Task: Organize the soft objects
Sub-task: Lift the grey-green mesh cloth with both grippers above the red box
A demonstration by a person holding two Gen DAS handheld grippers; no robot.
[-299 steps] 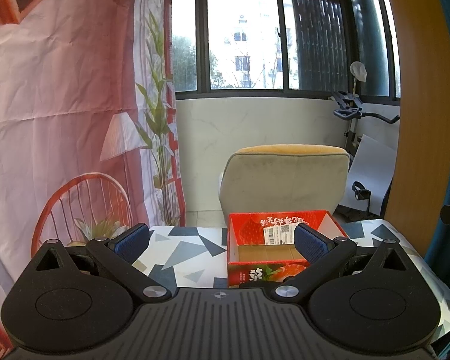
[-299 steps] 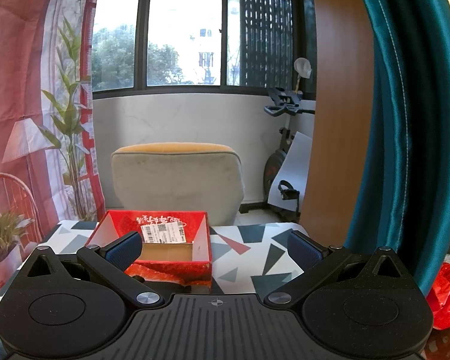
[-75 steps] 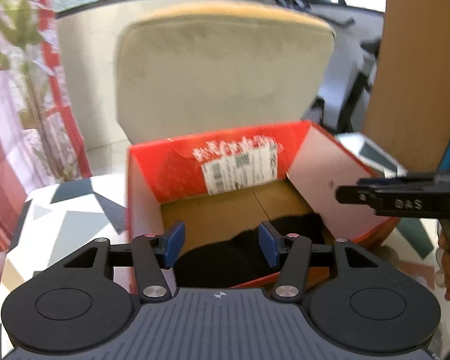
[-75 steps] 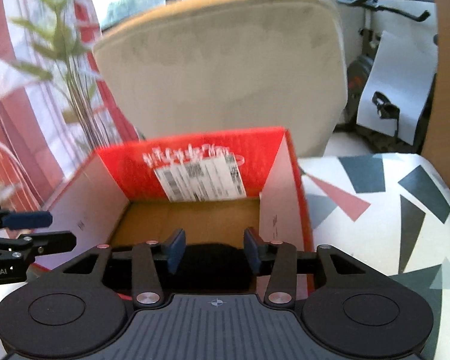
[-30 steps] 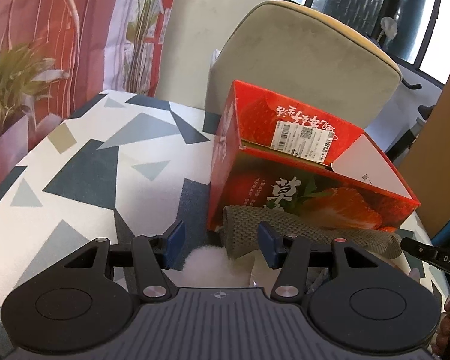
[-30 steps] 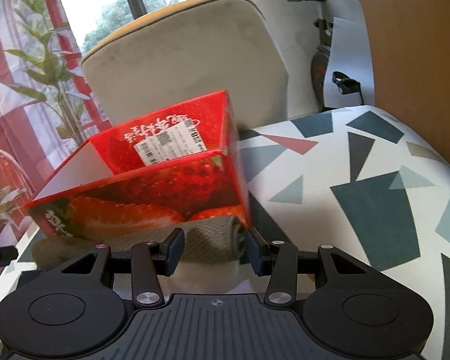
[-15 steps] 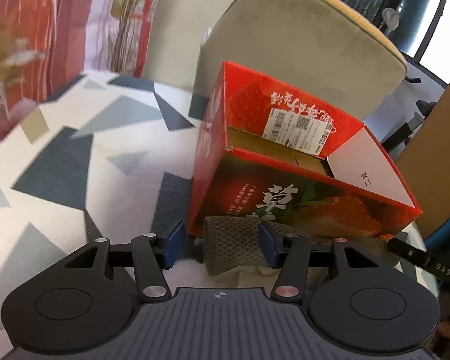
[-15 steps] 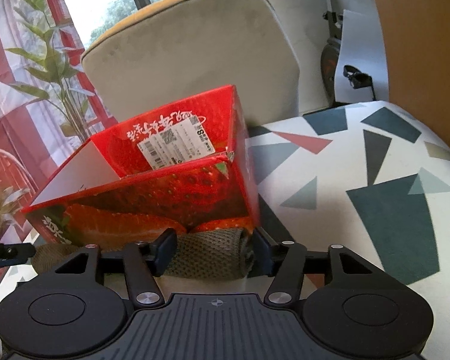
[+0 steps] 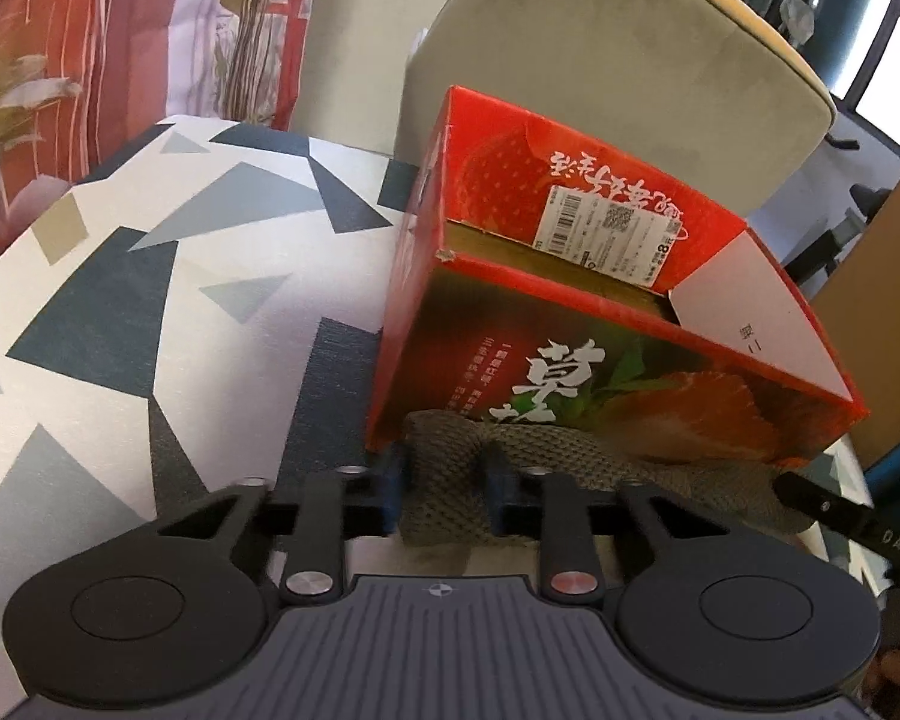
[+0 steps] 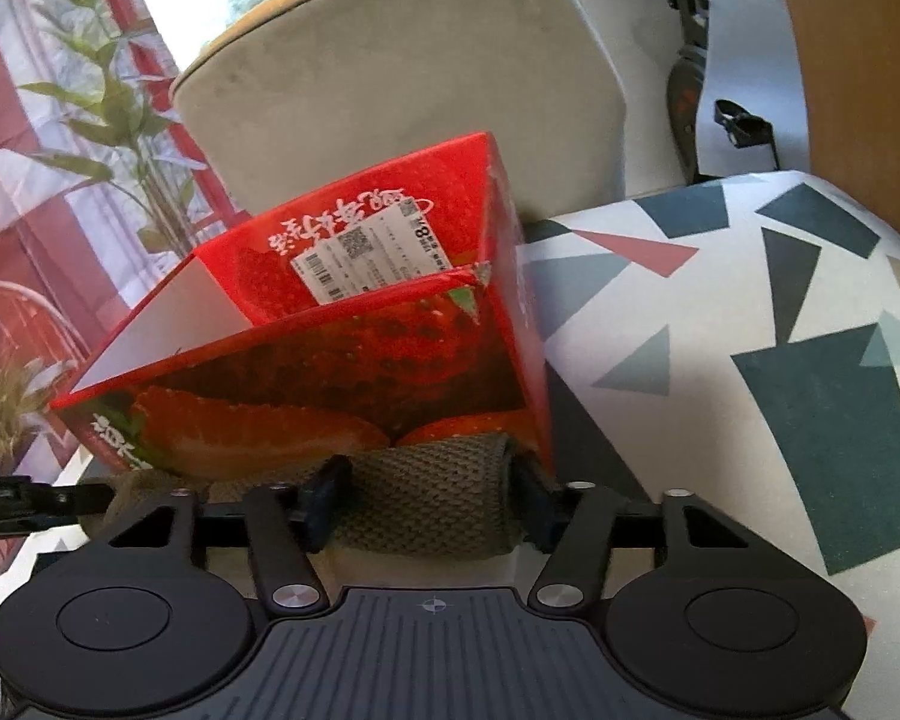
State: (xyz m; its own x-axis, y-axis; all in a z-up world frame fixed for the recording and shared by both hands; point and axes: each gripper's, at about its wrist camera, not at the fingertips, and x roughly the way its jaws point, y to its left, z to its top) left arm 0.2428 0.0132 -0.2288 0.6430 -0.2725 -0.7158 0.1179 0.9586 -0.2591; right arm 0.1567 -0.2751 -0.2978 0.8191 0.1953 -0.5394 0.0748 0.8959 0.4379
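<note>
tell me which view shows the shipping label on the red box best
The left wrist view: the shipping label on the inner back wall of the red box is fully in sight. In the right wrist view the box's front rim cuts off the label's lower edge.

Olive-green waffle-knit cloth (image 9: 450, 480) between blue pads (image 9: 393, 489) of black left gripper (image 9: 444, 492). Same olive knit between blue pads (image 10: 324, 498) of black right gripper (image 10: 429, 501). Just beyond both claws: red box (image 9: 600, 360) printed with strawberries, green leaves, white characters; white barcode label on far inner wall. Under and beside claws: white tablecloth (image 9: 150, 300) patterned with dark teal, grey, tan triangles; one red triangle ahead-right of right claw. Beyond box: beige chair (image 10: 390, 90), mustard top edge.
</note>
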